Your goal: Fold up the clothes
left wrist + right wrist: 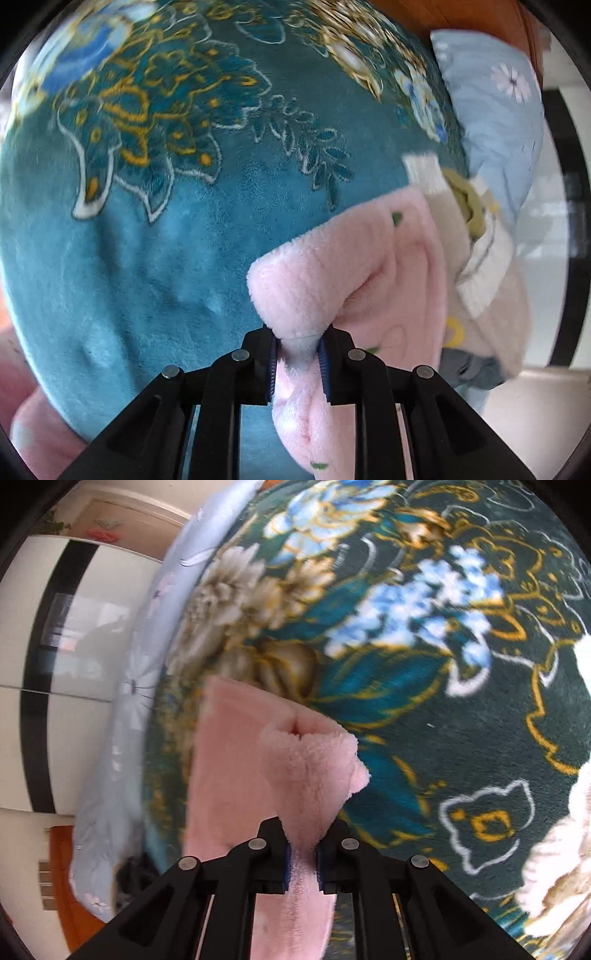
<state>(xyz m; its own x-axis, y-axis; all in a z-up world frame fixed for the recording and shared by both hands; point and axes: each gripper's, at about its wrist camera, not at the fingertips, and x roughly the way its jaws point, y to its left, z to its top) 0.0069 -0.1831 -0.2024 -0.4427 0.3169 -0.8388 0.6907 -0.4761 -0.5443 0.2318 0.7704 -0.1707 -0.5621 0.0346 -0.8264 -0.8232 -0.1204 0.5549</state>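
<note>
- The left gripper [297, 363] has its jaws clamped on a bunched edge of the pink fleece garment [332, 280]; the right gripper [303, 860] pinches another edge of it [236, 775].
- The garment hangs between the 2 grippers, above the teal floral blanket [184, 240].
- It looks soft, light and limp, and likely to sag; corners or hems seem the best holds.
- No readable brand, label or writing shows.
</note>
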